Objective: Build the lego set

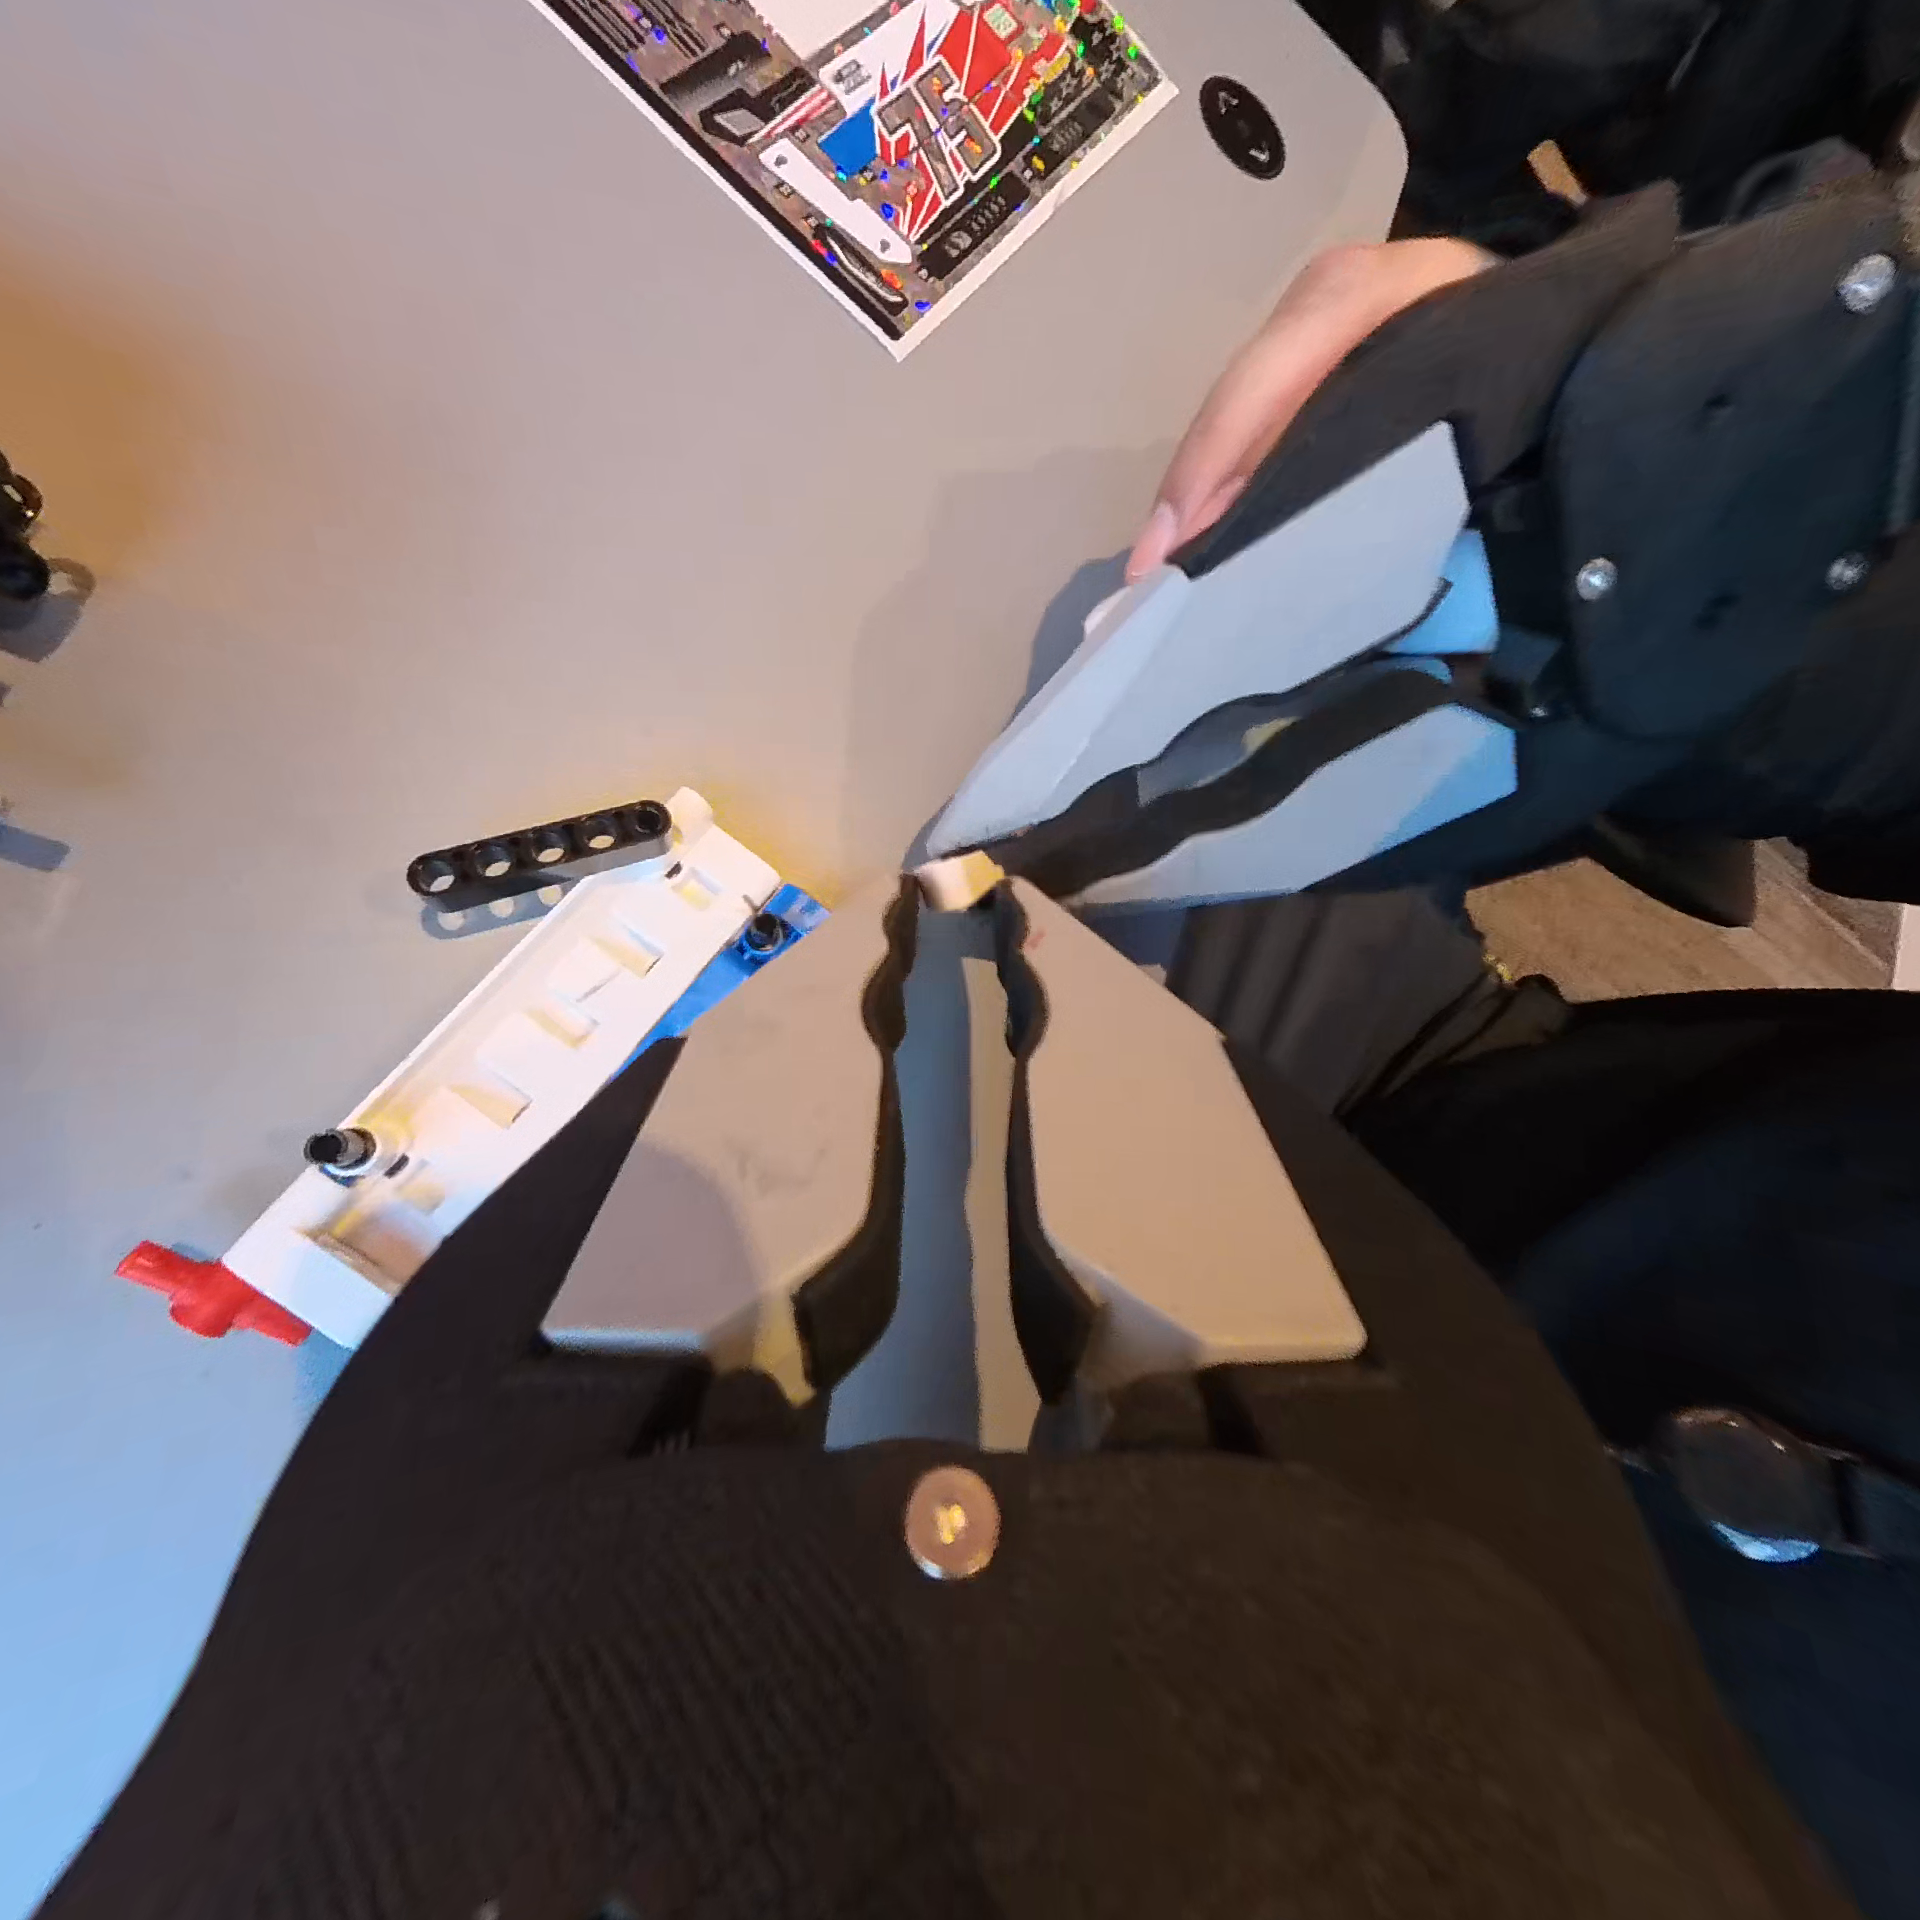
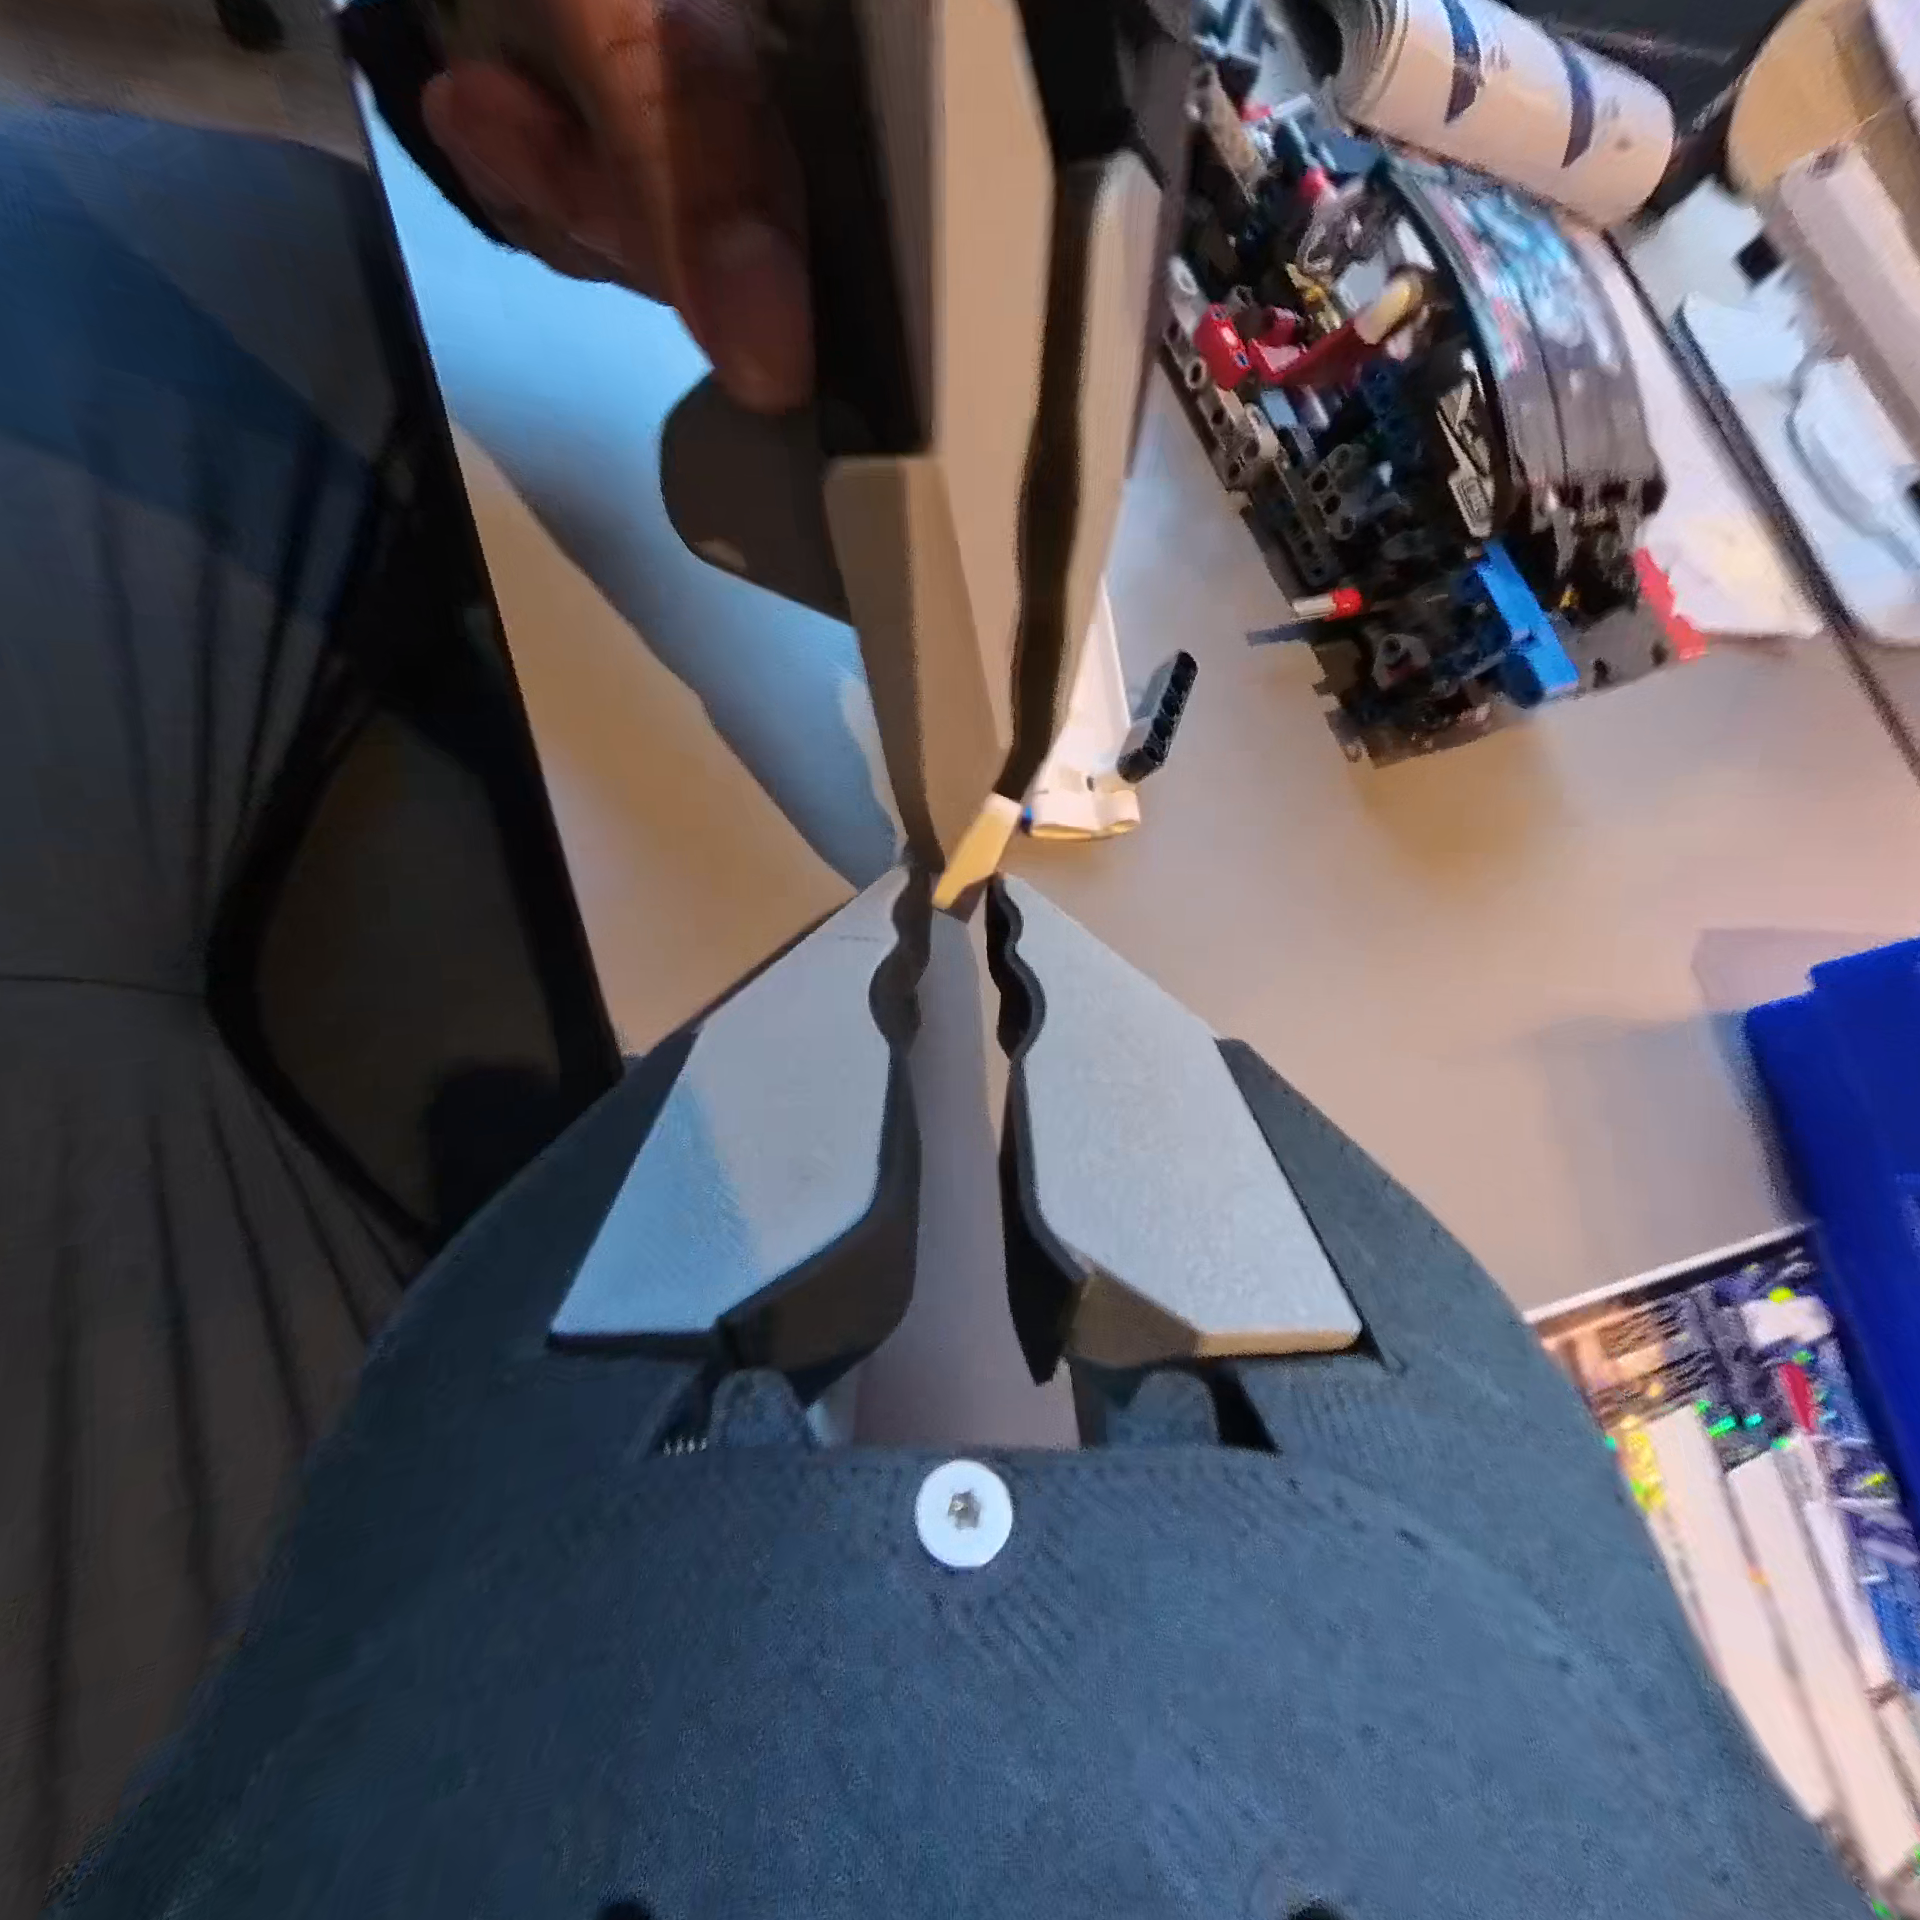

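Both the left gripper [image 1: 954, 891] and right gripper [image 2: 951, 883] clamp the small white piece [image 1: 956, 879], its long axis running tip to tip.

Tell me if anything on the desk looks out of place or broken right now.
Nothing looks broken or spilled. Both grippers meet tip to tip on one small white piece above the table edge; the white panel lies flat nearby.

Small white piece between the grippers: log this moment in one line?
left gripper: shut on small white piece | right gripper: at same piece | white panel: on table
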